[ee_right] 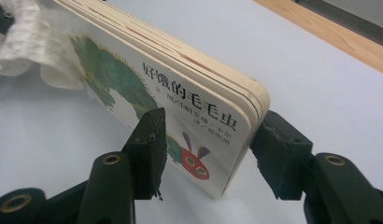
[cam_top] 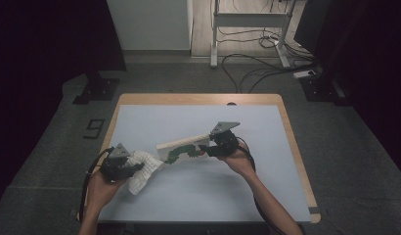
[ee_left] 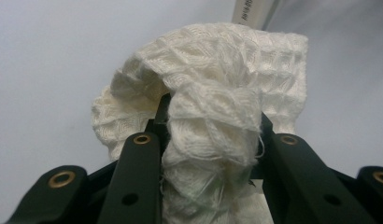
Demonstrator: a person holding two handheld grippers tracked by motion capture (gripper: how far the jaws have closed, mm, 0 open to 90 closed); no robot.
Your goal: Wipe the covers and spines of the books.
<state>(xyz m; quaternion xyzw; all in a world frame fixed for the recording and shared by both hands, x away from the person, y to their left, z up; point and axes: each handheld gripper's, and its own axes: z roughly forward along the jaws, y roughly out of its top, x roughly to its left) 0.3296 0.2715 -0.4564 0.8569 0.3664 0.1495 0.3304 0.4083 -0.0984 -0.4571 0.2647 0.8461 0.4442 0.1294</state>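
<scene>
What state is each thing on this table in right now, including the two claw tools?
Board book: closed, stood on its long edge, clamped at one end.
White cloth: bunched up, against the book's far end.
Left gripper: shut on the white cloth.
Right gripper: shut on the board book, one jaw on each cover.
Table: pale blue top, wooden rim.

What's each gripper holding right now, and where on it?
Left gripper pinches a bunched fold of the white waffle cloth. Right gripper clamps the caterpillar board book across its thickness at the near corner.

Black two-jaw tongs (cam_top: pixel 140 168) with brass-ringed screw holes, grey three-cornered top plates, trailing black cables.
</scene>
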